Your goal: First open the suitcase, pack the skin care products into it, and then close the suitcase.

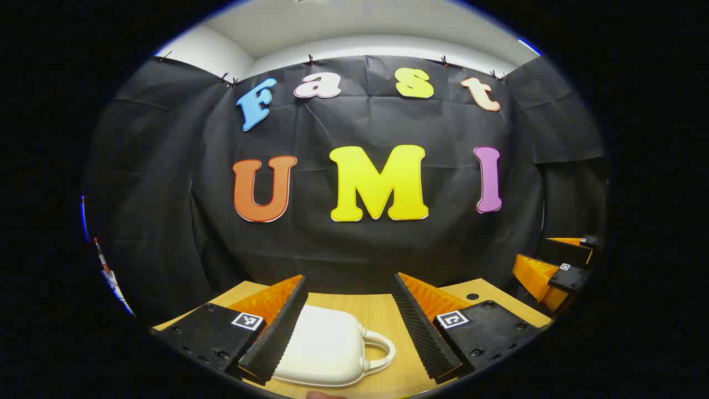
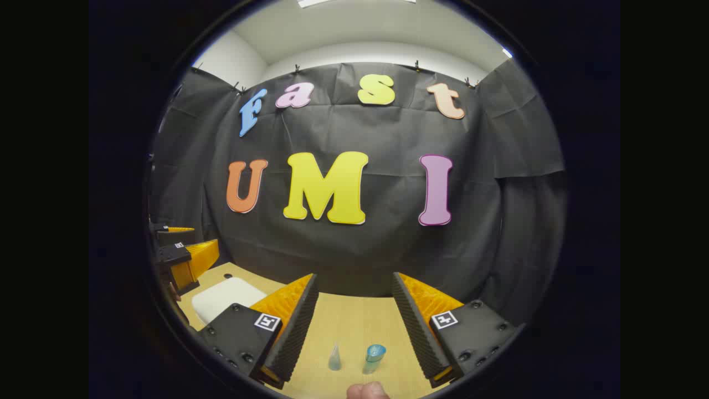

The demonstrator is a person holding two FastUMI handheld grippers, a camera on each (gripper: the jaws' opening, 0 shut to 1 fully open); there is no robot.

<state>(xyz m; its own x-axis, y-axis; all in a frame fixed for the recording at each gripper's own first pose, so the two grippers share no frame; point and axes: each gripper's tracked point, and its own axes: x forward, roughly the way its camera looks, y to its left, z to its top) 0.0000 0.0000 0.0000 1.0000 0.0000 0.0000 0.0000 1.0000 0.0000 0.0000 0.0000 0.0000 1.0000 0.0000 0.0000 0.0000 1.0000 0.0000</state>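
A closed white suitcase [image 1: 324,346], handle turned toward the right of the left gripper view, lies flat on the wooden table [image 1: 382,316] between and just beyond the spread fingers of the left gripper [image 1: 349,332], which grips nothing. In the right gripper view, the right gripper [image 2: 354,332] hovers with its fingers equally wide apart and empty above two small skin care items: a clear pointed bottle [image 2: 334,357] and, just beside it, a blue-capped bottle [image 2: 374,357], both upright on the tabletop. The suitcase [image 2: 227,299] sits well apart from them, off to the left near the other gripper. Judging by this, the job has barely begun: opening, packing and closing all remain.
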